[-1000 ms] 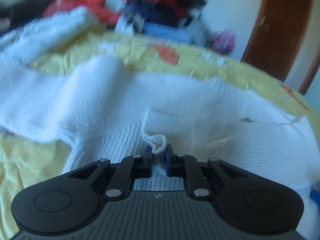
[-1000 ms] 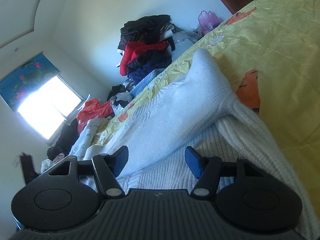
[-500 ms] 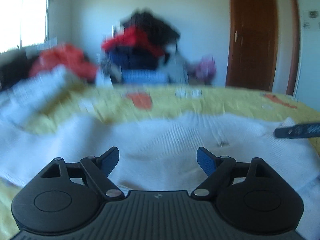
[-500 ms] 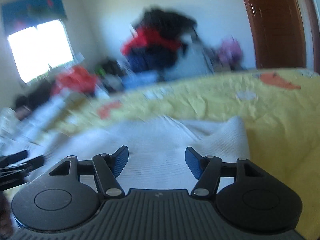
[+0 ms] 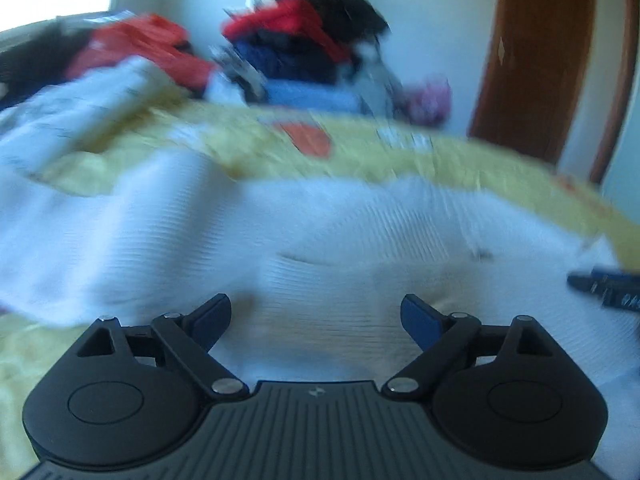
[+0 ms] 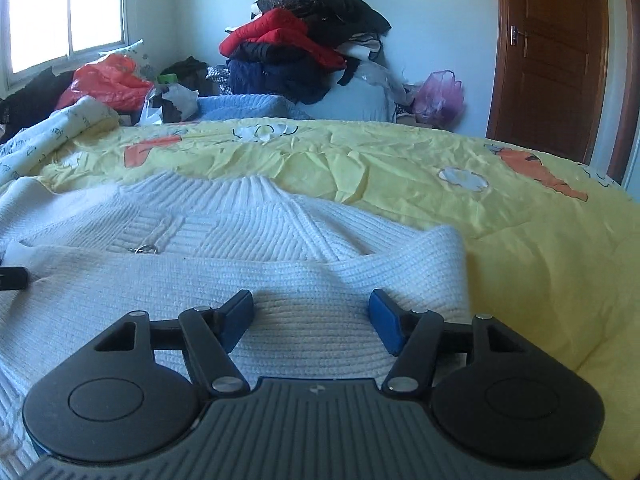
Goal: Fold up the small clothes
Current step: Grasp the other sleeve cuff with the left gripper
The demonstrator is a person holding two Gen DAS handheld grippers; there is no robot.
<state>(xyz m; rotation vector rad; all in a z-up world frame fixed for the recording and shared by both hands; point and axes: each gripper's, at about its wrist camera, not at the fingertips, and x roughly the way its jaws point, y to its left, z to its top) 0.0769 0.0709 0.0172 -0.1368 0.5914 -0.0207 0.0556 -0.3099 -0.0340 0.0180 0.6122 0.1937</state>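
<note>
A white knit sweater (image 5: 320, 232) lies spread on the bed, its sleeve folded across the body (image 6: 280, 272). My left gripper (image 5: 316, 314) hovers low over the sweater's near part. Its jaws are opening wide, and nothing is pinched between the blue pads. My right gripper (image 6: 312, 312) stands open over the folded sleeve near the sweater's right edge, holding nothing. The right gripper's fingers (image 5: 604, 284) show at the right edge of the left wrist view. A dark tip of the left gripper (image 6: 12, 278) shows at the left edge of the right wrist view.
The yellow printed bedsheet (image 6: 400, 168) stretches beyond and right of the sweater. A cream patterned blanket (image 6: 52, 132) lies far left. Behind the bed are a tall pile of clothes (image 6: 304, 40), a red bag (image 6: 108, 80), a pink bag (image 6: 438, 96) and a brown door (image 6: 552, 60).
The left gripper let go of the sweater fold it pinched and spread wide. The right gripper rolled from a tilt to level and swung across over the folded sleeve.
</note>
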